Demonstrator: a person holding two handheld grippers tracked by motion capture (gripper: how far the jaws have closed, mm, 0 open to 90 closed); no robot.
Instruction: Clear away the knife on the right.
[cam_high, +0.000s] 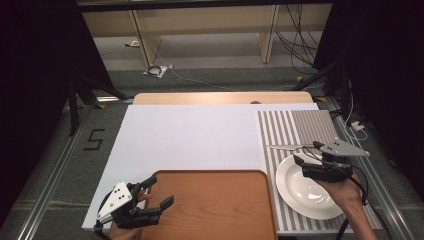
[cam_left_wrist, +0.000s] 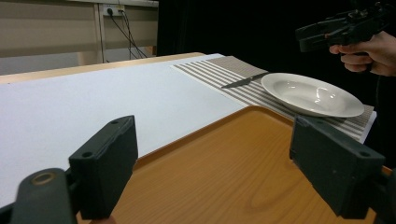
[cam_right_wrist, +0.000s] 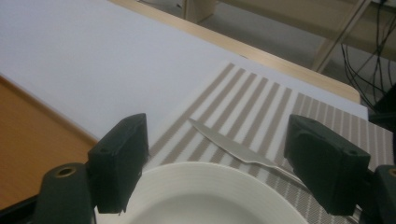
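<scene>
Knife (cam_high: 290, 147): I see it on the striped mat (cam_high: 295, 125), just beyond the plate (cam_high: 305, 187).
Right tool (cam_high: 306, 156): jaws apart, empty, over the plate's far rim.
Left tool (cam_high: 157, 192): agape, empty, over the tray (cam_high: 215, 205).

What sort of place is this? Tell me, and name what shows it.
Probably a lab or studio set up for recording table tasks, not a dining room: black curtains flank the table, loose cables trail on the floor, and a taped mark sits beside it. The plate and knife look staged.
</scene>
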